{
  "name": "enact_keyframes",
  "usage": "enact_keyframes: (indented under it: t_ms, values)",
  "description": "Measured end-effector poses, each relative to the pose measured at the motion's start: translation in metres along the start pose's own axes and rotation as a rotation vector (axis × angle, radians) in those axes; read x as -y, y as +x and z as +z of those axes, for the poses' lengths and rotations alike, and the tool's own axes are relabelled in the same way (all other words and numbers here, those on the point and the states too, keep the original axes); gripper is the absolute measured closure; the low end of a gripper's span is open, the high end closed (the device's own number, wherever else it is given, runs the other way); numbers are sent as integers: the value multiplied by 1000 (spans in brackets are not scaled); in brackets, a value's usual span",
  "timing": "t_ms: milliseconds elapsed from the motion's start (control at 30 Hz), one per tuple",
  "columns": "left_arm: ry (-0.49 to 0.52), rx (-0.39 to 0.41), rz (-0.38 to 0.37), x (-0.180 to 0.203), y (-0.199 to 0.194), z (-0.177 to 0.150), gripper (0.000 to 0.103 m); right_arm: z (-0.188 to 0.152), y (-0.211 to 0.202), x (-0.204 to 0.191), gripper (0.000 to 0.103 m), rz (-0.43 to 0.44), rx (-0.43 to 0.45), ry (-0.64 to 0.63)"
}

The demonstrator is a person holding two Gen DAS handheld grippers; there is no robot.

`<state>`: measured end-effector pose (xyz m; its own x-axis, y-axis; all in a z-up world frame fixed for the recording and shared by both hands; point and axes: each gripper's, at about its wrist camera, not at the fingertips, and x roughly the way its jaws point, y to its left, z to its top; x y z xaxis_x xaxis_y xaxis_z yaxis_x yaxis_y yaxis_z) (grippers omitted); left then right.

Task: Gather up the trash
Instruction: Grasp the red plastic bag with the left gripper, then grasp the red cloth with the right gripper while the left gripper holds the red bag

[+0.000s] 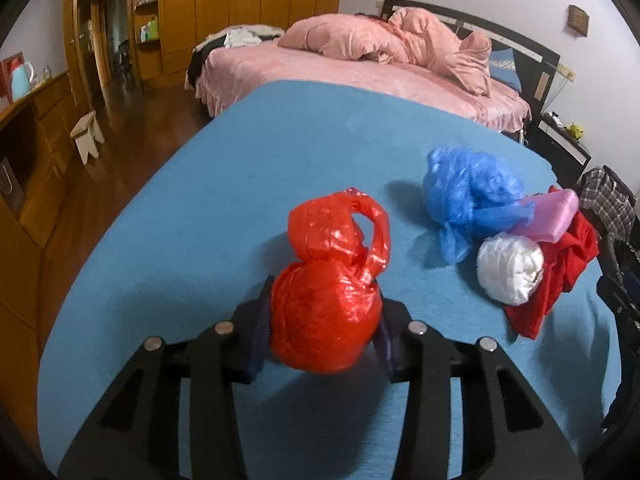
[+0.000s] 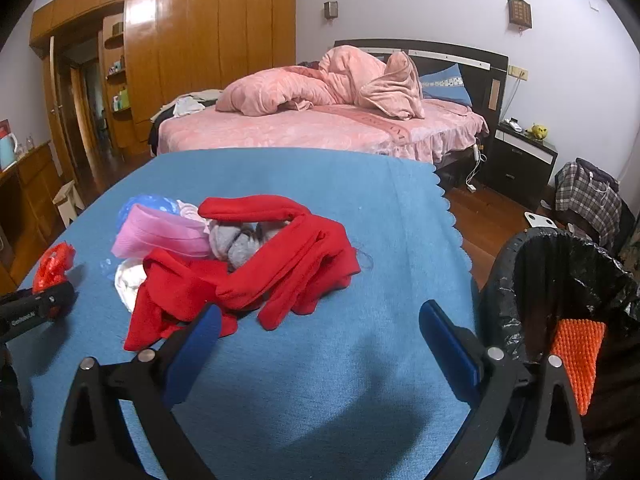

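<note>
A knotted red plastic bag (image 1: 324,312) sits on the blue cloth (image 1: 240,184), and my left gripper (image 1: 326,308) is shut on its round lower part, a pad pressed against each side. To its right lie a crumpled blue plastic bag (image 1: 468,196), a white plastic ball (image 1: 510,268), a pink pack (image 1: 552,212) and a red garment (image 1: 560,276). My right gripper (image 2: 320,344) stands open above bare blue cloth (image 2: 400,208), just in front of the red garment (image 2: 280,264). A bin with a black liner (image 2: 560,272) stands at the right, beside the table.
An orange knitted item (image 2: 578,360) lies inside the bin. Grey socks (image 2: 236,244) rest in the pile. Beyond the table are a pink bed (image 2: 320,128), a dark nightstand (image 2: 520,160), a plaid bag (image 2: 588,196), a small stool (image 1: 86,136) and wooden wardrobes (image 2: 200,32).
</note>
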<state>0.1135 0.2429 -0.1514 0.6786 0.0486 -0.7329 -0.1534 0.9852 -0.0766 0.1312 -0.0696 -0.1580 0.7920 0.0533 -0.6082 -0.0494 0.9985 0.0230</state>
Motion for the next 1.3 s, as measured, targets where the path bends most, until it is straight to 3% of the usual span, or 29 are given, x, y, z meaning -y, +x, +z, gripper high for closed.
enact_keyframes:
  t_ms: [467,800,900,1000,1067,1133,1300]
  values:
    - [82,83,-102,71,-2,12,63,5,5,16,7,-36,12,40]
    - [85,124,-82,90,4,14,63,22,25,19,11,-37,33,24]
    - [79,119,-83,87,5,14,63,24,39,19,19,-15,-23,23]
    - [77,120,-76,86,4,11,63,24,52,19,40,13,-86,19]
    - [82,122,-69,87,3,11,63,24,57,18,74,47,-113,13]
    - [88,129,-62,88,2,11,63,22,59,17,93,79,-124,6]
    - [88,151,-45,92,-1,8,62,19,43,17,97,64,-33,13]
